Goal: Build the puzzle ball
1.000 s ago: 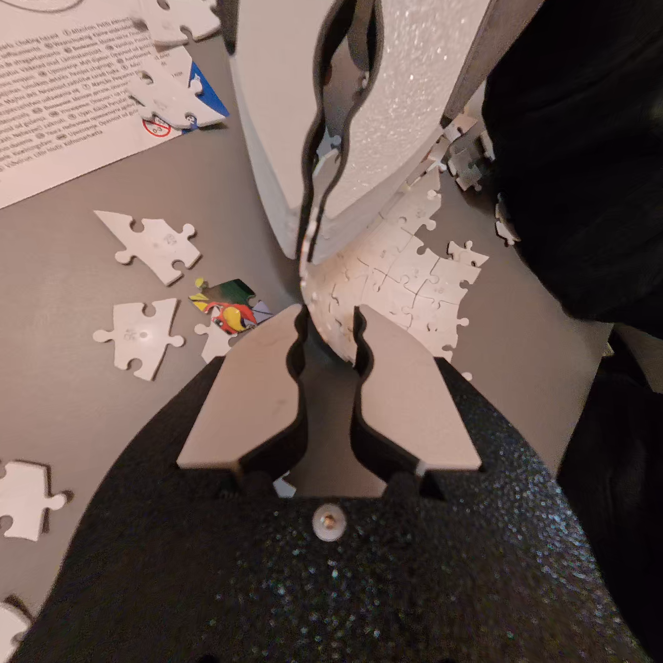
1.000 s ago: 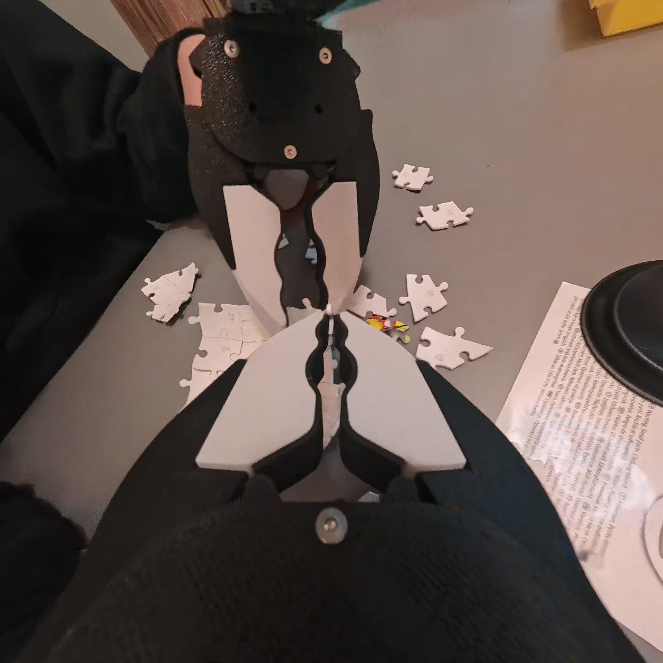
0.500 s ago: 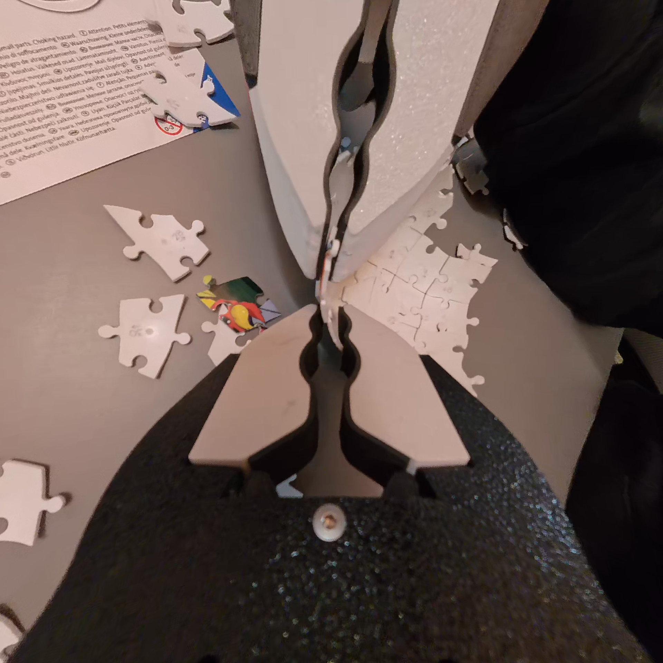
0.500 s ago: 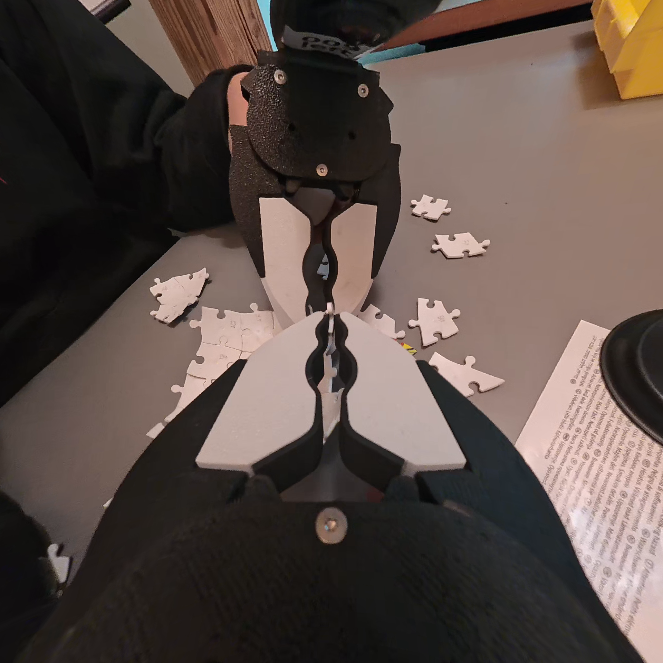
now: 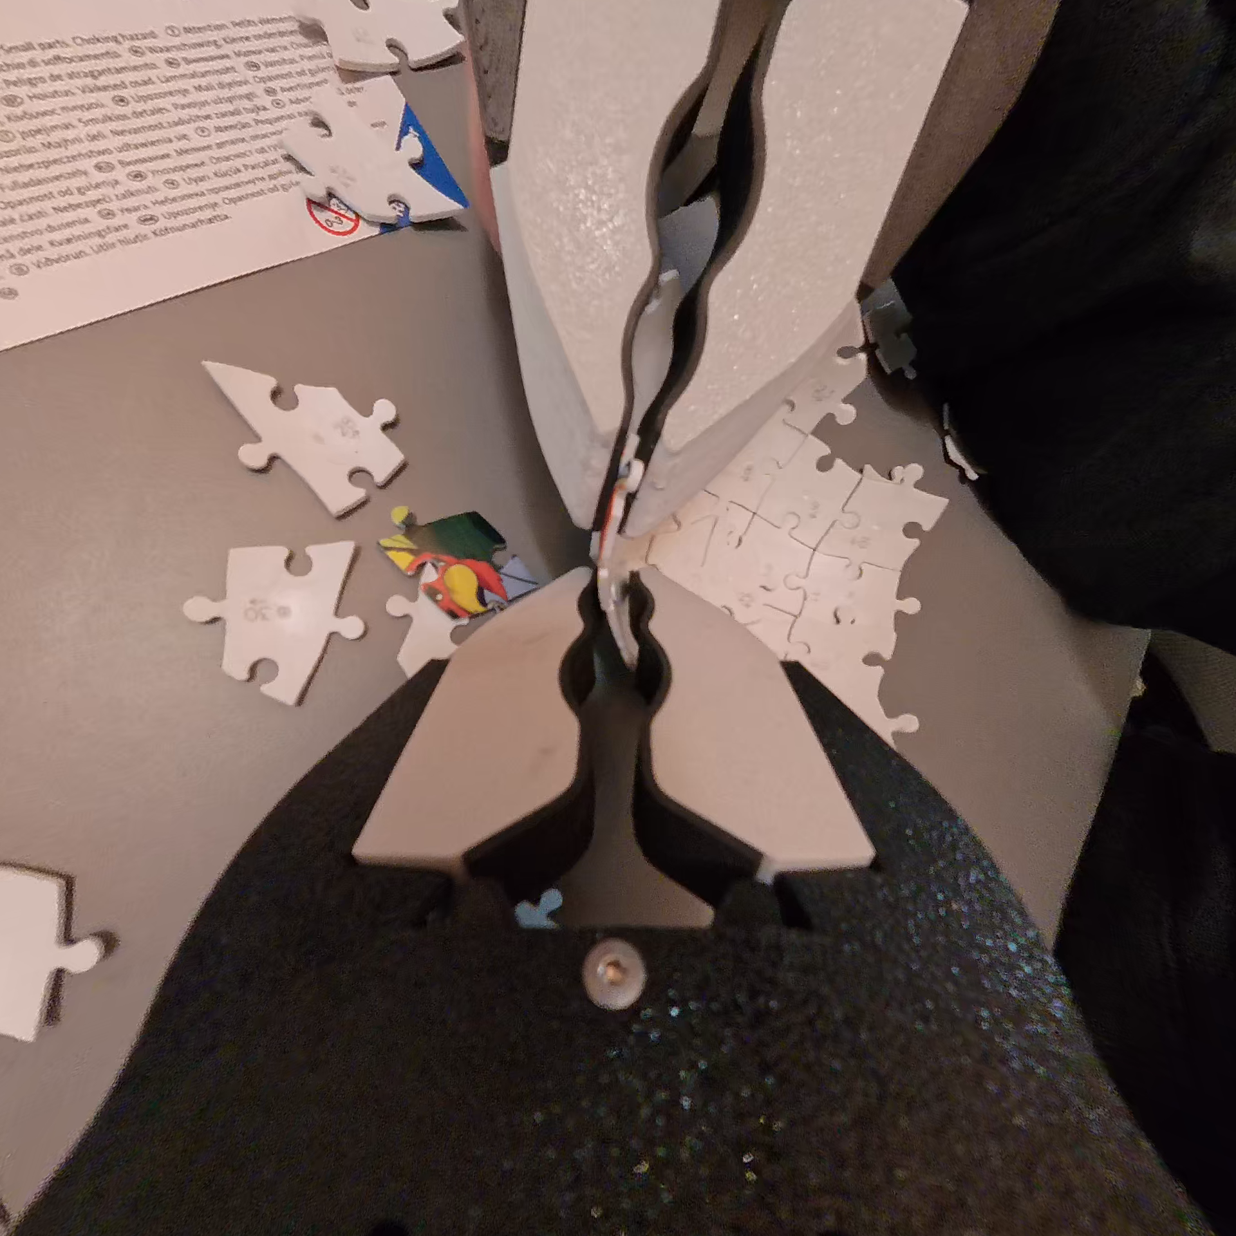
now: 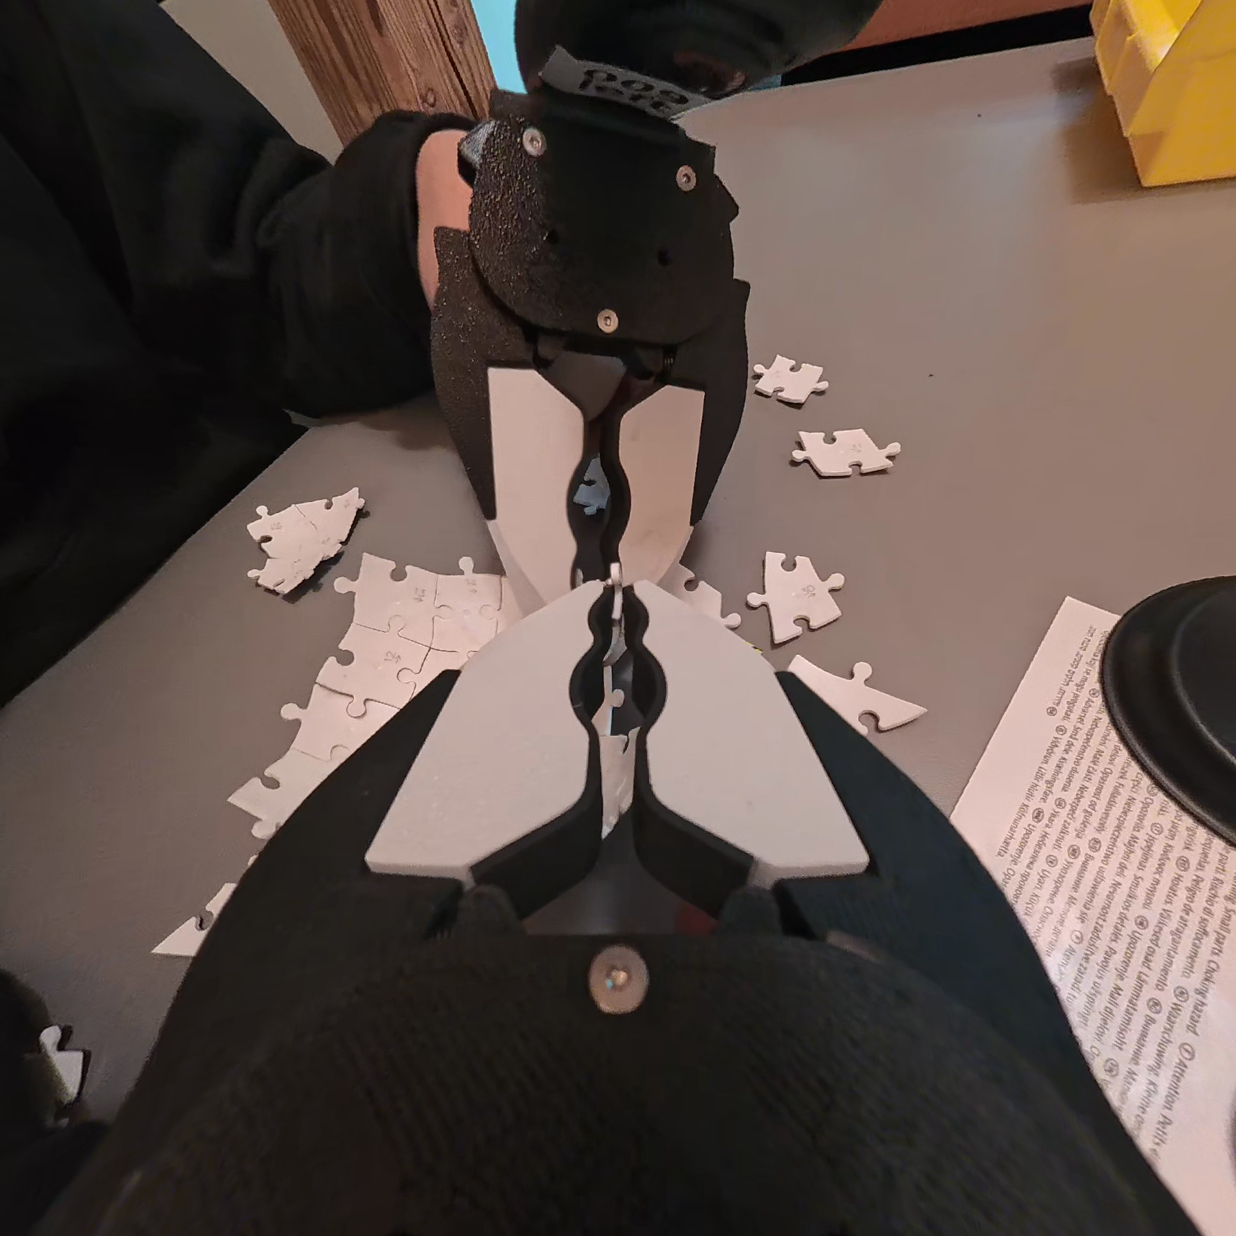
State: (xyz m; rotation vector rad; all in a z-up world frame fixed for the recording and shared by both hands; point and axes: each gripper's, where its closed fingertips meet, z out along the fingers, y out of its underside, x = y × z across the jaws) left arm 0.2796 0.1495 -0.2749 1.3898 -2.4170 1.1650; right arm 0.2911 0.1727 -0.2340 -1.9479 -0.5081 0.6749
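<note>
Two grippers meet tip to tip: left gripper (image 5: 612, 588) and right gripper (image 6: 614, 592) each pinch one edge-on puzzle piece (image 5: 612, 535); assembled puzzle section (image 5: 816, 555) at 2 o'clock.

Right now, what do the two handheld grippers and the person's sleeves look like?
Both match: the left gripper and right gripper have rough, speckled black bodies, each with a silver screw at the centre. Their fingers are broad, flat, pale grey wedges tapering to the tips, lined inside with wavy black pads. The left gripper's back carries more screws and a tag with writing. The person wears black sleeves.
</note>
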